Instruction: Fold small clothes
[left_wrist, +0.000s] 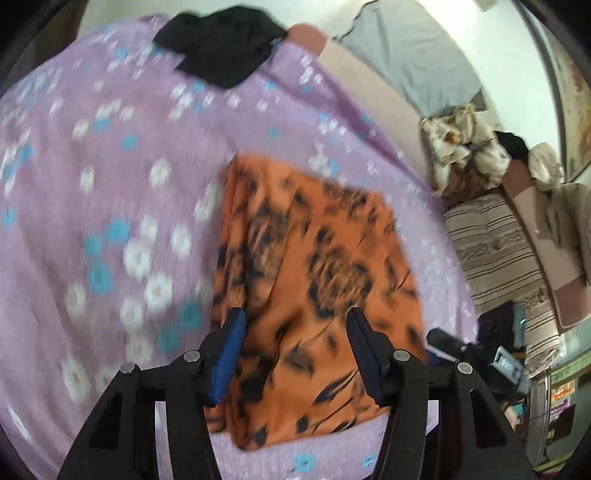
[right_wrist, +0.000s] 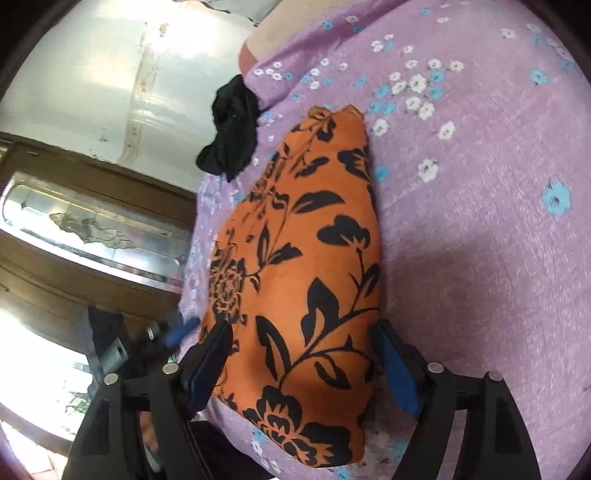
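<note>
An orange garment with a black flower print (left_wrist: 317, 266) lies folded on the lilac flowered bedsheet (left_wrist: 110, 166). It also shows in the right wrist view (right_wrist: 306, 266). My left gripper (left_wrist: 295, 317) is open, its blue-padded fingers spread above the garment's near part, holding nothing. My right gripper (right_wrist: 303, 332) is open too, its fingers spread on either side of the garment's near end. The right gripper's tip shows at the right of the left wrist view (left_wrist: 443, 341). The left wrist view is blurred.
A black garment (left_wrist: 221, 44) lies crumpled at the far edge of the sheet, also in the right wrist view (right_wrist: 231, 129). A striped blanket (left_wrist: 498, 251) and bundled cloths (left_wrist: 461, 147) sit beside the bed. A wooden cabinet with glass (right_wrist: 85, 229) stands near.
</note>
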